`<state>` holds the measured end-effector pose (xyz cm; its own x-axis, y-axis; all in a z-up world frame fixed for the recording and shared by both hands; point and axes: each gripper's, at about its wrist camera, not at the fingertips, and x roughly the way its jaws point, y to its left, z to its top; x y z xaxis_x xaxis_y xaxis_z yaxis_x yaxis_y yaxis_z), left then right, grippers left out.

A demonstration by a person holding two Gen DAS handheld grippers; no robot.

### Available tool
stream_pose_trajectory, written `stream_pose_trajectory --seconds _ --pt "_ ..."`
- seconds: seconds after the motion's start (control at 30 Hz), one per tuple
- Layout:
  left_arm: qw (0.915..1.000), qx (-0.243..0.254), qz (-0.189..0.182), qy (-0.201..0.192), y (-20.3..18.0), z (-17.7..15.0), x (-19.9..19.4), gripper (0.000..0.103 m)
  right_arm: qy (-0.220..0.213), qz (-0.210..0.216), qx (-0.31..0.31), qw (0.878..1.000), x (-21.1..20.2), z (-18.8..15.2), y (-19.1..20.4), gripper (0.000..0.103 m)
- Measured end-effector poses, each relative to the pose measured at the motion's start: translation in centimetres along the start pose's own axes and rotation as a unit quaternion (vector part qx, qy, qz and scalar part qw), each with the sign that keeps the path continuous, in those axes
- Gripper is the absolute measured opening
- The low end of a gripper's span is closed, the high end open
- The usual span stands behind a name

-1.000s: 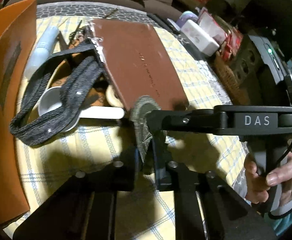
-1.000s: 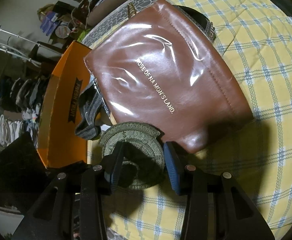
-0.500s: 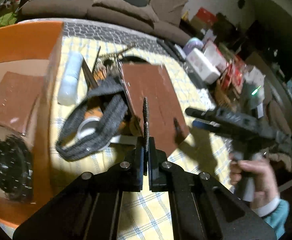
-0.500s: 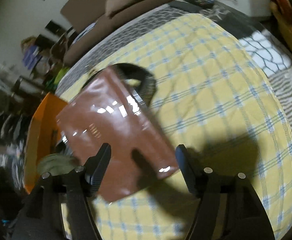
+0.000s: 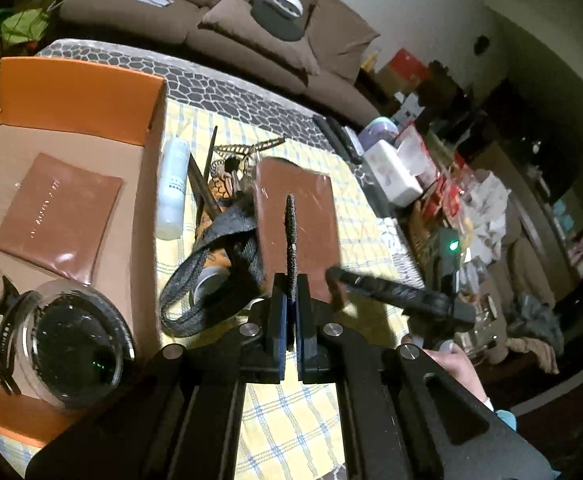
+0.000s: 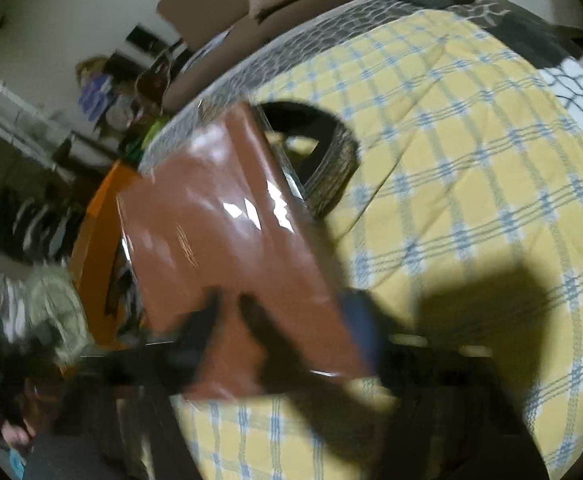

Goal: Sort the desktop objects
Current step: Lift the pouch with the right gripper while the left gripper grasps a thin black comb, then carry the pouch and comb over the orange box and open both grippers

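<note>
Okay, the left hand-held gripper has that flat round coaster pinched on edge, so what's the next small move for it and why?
Probably swing the left hand-held gripper left over the orange box and lower the coaster inside. The coaster is already clamped and lifted off the yellow cloth, and the box already holds a brown pouch and a glass jar, with bare floor between its far wall and the pouch.

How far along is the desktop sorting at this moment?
Done: the orange box already holds a brown pouch, a glass jar and a black hair claw.

In hand: the left gripper is shut on a flat round coaster, seen edge-on. The right gripper is closing around the second brown pouch.

Left: a white tube, a grey woven strap, chopsticks and small clutter on the checked cloth.
</note>
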<state>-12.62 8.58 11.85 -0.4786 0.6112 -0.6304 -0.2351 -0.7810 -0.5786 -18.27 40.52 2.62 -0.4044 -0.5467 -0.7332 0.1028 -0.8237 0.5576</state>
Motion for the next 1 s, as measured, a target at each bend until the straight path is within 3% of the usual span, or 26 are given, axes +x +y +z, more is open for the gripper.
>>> stream_pose_trajectory --seconds 0.17,0.27,0.3,0.33,0.4,0.43,0.57,0.67,0.73,0.83,0.93,1.0 --pt "0.9997 -0.019 -0.011 -0.014 1.4 0.8 -1.7 0.003 0.031 0.036 -0.032 0.998 0.4 -0.8 1.4 0.018" --pt "0.9990 -0.037 -0.018 -0.017 2.5 1.2 -2.1 0.003 0.044 0.083 -0.028 0.995 0.6 -0.9 1.9 0.020" --pt "0.9988 -0.041 -0.020 -0.018 2.8 1.3 -2.2 0.003 0.044 0.103 -0.025 0.993 0.7 -0.9 2.0 0.025" --pt "0.9986 -0.045 -0.022 -0.017 3.0 1.3 -2.1 0.003 0.044 0.111 -0.021 0.993 0.8 -0.8 2.1 0.036" --pt "0.9983 -0.050 -0.024 -0.016 3.2 1.4 -1.9 0.003 0.036 0.109 -0.013 0.993 1.0 -0.5 2.1 0.056" --pt "0.9983 -0.050 -0.024 -0.015 3.2 1.4 -1.9 0.003 0.030 0.107 -0.006 0.994 1.2 -0.3 2.0 0.061" --pt "0.9982 -0.052 -0.026 -0.013 3.5 1.3 -2.1 0.003 0.018 0.123 0.031 0.992 2.2 0.2 1.3 0.061" --pt "0.9981 -0.053 -0.026 -0.014 3.7 1.1 -2.2 0.003 0.015 0.112 0.039 0.993 3.2 0.4 1.5 0.060" --pt "0.9980 -0.055 -0.026 -0.015 3.8 1.1 -2.4 0.003 0.012 0.107 0.041 0.993 3.5 0.4 1.8 0.040" --pt "0.9979 -0.056 -0.027 -0.017 4.0 1.1 -2.7 0.003 0.001 0.111 0.036 0.993 2.8 0.6 2.1 0.022" --pt "0.9977 -0.058 -0.026 -0.022 4.3 1.2 -3.1 0.003 -0.022 0.135 0.034 0.990 1.4 0.6 2.3 0.011" --pt "0.9974 -0.061 -0.027 -0.026 4.6 1.3 -3.6 0.003 -0.042 0.156 0.030 0.986 0.0 0.9 2.9 0.009"
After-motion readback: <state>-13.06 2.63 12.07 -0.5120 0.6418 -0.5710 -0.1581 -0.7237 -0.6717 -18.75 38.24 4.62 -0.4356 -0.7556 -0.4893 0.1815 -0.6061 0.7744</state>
